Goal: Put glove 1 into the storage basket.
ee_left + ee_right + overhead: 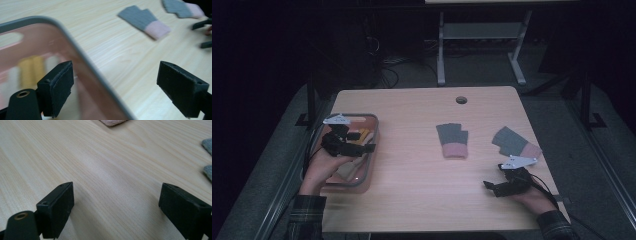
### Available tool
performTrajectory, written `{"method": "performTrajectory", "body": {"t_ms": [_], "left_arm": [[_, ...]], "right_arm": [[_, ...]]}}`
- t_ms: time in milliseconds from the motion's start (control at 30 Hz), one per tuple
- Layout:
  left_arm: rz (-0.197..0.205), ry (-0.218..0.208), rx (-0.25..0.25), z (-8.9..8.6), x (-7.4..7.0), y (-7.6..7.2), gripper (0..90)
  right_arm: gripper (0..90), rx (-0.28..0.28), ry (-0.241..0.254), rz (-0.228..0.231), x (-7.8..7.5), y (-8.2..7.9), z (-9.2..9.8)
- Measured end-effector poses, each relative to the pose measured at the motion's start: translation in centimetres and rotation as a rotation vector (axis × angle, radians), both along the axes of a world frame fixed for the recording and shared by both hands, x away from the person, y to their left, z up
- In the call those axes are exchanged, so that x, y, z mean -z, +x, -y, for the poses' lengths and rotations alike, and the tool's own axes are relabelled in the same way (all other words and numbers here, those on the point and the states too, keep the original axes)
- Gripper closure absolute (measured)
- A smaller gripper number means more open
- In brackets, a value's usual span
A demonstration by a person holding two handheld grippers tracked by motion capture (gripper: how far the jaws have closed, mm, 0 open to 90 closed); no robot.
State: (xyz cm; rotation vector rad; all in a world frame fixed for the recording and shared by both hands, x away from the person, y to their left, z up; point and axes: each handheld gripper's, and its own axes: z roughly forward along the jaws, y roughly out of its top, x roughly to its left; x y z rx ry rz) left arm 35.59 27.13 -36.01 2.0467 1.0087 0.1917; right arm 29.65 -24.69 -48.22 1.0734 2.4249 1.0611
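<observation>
Two grey gloves with pink cuffs lie flat on the wooden table [412, 195]: one glove [453, 140] at the middle, the other glove [514, 141] to its right. In the left gripper view the middle glove [145, 21] and the far glove [181, 8] lie beyond the jaws. My left gripper [364, 141] hovers open over a clear bin [358, 184] at the table's left; its jaws straddle the grey rim [82, 60], left gripper [117, 80] holding nothing. My right gripper [493, 188] stands open low over bare wood near the front right, right gripper [116, 202] empty.
Inside the bin lie blurred yellow [31, 71] and white items. A round cable hole [461, 100] sits at the table's far edge. Metal table legs [441, 50] and cables stand on the dark floor beyond. A pink cuff edge [112, 122] shows ahead of the right gripper.
</observation>
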Motion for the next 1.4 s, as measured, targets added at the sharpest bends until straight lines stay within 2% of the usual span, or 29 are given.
{"method": "performTrajectory", "body": {"t_ms": [33, 133, 267, 400, 533, 833, 933, 1100, 1200, 1300, 1400], "left_arm": [[-0.003, -0.018, 0.018, 0.4, -0.1, -0.1, 13.5], [-0.002, -0.028, 0.055, 2.0, -0.3, -0.6, 13.5], [0.001, -0.021, 0.104, 4.2, 0.0, -0.9, 13.6], [0.002, -0.015, 0.118, 6.0, 0.7, -1.2, 13.5], [0.020, 0.000, 0.144, 7.5, 1.4, -1.8, 13.6], [0.070, 0.046, 0.153, 10.6, 3.5, -3.6, 13.7], [0.084, 0.072, 0.170, 11.3, 4.7, -4.4, 13.7], [0.072, 0.100, 0.183, 11.7, 6.7, -5.0, 13.7], [0.066, 0.103, 0.194, 11.9, 7.7, -5.5, 13.7], [0.077, 0.127, 0.180, 11.7, 8.8, -5.6, 13.7], [0.067, 0.128, 0.167, 11.5, 9.6, -5.7, 13.7]], "right_arm": [[12.5, 0.000, 0.000, 0.000, 0.0, 0.0, 0.0], [12.5, 0.000, 0.000, 0.000, 0.0, 0.0, 0.0], [12.5, 0.000, 0.000, 0.000, 0.0, 0.0, 0.0], [12.5, 0.000, 0.000, -0.001, 0.0, 0.0, 0.0], [12.1, -0.003, 0.001, -0.001, 0.0, 0.0, 0.0], [10.5, 0.000, -0.003, -0.001, 0.0, 0.0, 0.0], [10.5, 0.000, -0.003, -0.002, 0.0, 0.0, 0.0], [10.2, 0.001, -0.003, -0.002, 0.0, 0.1, 0.0], [10.2, 0.002, -0.004, -0.002, 0.0, 0.1, 0.0], [10.2, 0.008, -0.004, -0.001, 0.0, 0.0, 0.0], [10.3, 0.009, -0.004, 0.000, 0.0, 0.0, 0.0]]}}
